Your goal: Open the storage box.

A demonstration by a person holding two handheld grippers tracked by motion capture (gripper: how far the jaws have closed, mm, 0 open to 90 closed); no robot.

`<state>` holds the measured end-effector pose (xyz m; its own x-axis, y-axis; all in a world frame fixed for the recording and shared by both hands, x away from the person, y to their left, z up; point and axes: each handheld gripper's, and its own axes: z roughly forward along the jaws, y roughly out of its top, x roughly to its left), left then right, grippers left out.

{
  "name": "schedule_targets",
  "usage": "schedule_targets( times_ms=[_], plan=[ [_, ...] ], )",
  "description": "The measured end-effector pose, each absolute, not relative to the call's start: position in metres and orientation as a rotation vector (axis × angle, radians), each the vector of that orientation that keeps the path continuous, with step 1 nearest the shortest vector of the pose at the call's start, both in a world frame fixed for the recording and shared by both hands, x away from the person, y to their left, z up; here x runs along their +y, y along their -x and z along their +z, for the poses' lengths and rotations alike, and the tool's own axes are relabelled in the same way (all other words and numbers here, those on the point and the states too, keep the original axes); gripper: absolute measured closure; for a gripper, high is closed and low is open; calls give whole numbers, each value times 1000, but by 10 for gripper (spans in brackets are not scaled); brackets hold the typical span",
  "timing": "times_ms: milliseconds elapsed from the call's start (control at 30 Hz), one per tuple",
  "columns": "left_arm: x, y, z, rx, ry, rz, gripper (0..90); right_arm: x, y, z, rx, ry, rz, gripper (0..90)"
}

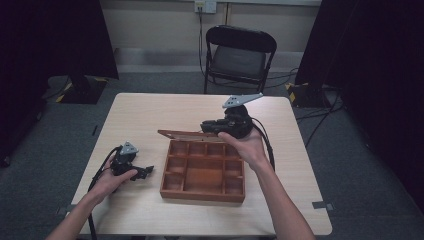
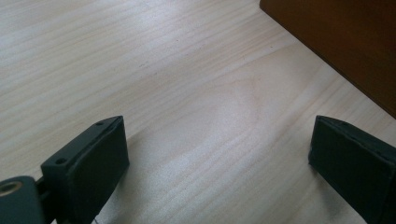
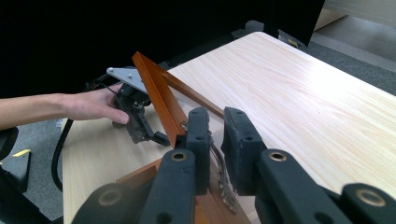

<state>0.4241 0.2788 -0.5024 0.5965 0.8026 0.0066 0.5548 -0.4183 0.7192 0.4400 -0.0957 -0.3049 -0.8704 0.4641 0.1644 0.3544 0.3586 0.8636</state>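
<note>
High view gives us the whole counter: our right gripper is raised over the far edge of the wooden box, and our left gripper rests low on the counter just left of the box, its fingers pointing toward the box's near left wall. The box is divided into small compartments, and its lid stands tilted up along the far edge, right at the right gripper's fingers.

Right gripper view adds what the overhead picture cannot resolve: the right gripper has its fingers nearly together, clenched on the rim of the raised lid, with a small metal clasp or chain hanging just below them. Beyond the lid we see our left hand on the other gripper.

Left gripper view shows the left gripper with its fingers spread wide apart, released, bare pale wood grain between them and the dark side of the box ahead to the right.

Past the counter stand a black folding chair, grey carpet, dark curtains at both sides, and a wall socket. We can read no writing or labels anywhere.
</note>
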Motion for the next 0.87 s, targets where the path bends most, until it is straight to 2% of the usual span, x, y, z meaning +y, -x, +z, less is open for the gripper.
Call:
schedule_targets(
  times_ms=[867],
  plan=[
    [279,-424,-502,1068,-2139,463,38,-96,-442,-304,2515,-754,1549,825]
  ],
)
